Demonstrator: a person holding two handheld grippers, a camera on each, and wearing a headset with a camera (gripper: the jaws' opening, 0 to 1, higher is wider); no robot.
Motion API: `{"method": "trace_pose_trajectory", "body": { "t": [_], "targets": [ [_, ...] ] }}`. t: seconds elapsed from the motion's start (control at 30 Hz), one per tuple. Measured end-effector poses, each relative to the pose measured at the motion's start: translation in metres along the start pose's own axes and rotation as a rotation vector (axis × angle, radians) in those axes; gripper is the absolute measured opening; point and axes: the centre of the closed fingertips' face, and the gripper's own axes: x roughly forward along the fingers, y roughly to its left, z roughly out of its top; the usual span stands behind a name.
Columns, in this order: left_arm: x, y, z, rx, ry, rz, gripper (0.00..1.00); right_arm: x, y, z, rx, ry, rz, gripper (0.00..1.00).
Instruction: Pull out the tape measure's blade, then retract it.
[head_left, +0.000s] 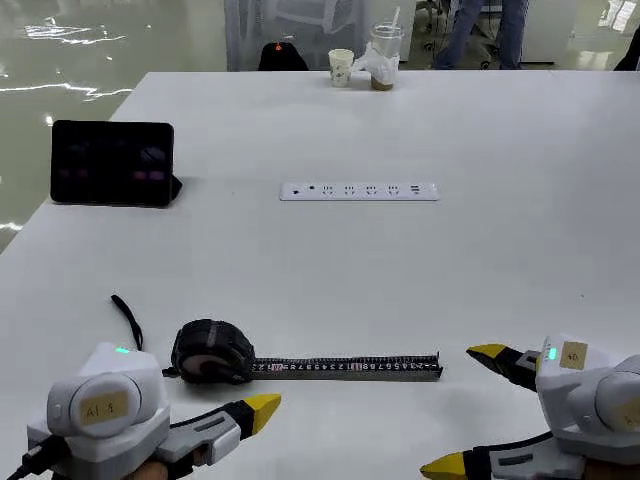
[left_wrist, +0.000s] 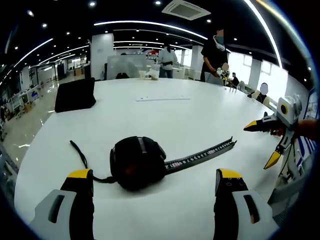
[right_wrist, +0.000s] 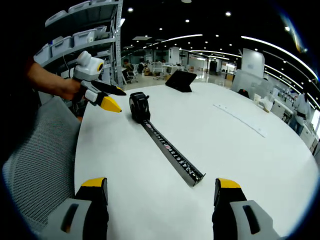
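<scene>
- At 7 o'clock on the near edge of the table (head_left: 400, 280), left gripper (right_wrist: 116, 98) hovers, jaws apart, empty. Right gripper (head_left: 465, 408) at 5 o'clock, likewise spread and empty.
- Just beyond lies the tape measure (head_left: 212, 351): black case (left_wrist: 137, 162), strap (head_left: 127, 318) trailing toward 10 o'clock, blade (head_left: 350, 367) flat toward 3 o'clock, unheld.
- Judgement: pull-out looks done and retraction remains. Next: steady the case, free the blade, guard against snap-back.
- Far, 12 o'clock: power strip (head_left: 358, 191).

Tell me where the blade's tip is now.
In the head view the blade's tip lies on the table right of centre, just left of the right gripper, apart from it.
</scene>
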Motion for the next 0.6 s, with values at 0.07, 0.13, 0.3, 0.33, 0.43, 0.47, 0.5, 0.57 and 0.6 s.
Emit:
{"method": "trace_pose_trajectory", "body": {
  "t": [0.07,0.13,0.3,0.33,0.43,0.47,0.5,0.57,0.6],
  "targets": [
    [0.003,0.002,0.001,-0.011,0.002,0.007,0.99,0.001,-0.004,-0.001,-0.009,0.004,0.005,0.86],
    [0.005,0.003,0.002,-0.017,0.001,0.008,0.99,0.001,-0.007,-0.001,-0.019,0.011,0.010,0.84],
    [0.013,0.006,0.006,-0.030,0.005,0.020,0.99,0.004,-0.014,-0.003,-0.049,0.030,0.033,0.79],
    [0.014,0.006,0.006,-0.033,0.005,0.021,0.99,0.004,-0.015,-0.003,-0.054,0.032,0.036,0.77],
    [0.018,0.007,0.008,-0.046,0.006,0.026,0.99,0.006,-0.018,-0.004,-0.069,0.040,0.053,0.75],
    [0.018,0.007,0.008,-0.048,0.007,0.025,0.99,0.007,-0.019,-0.005,-0.073,0.045,0.057,0.74],
    [0.020,0.008,0.009,-0.055,0.010,0.029,0.99,0.008,-0.021,-0.006,-0.080,0.053,0.061,0.73],
    [0.022,0.009,0.009,-0.061,0.012,0.034,0.99,0.009,-0.023,-0.006,-0.088,0.056,0.070,0.72],
    [0.023,0.009,0.008,-0.063,0.014,0.034,0.99,0.010,-0.023,-0.006,-0.092,0.059,0.076,0.71]
  ]
}}
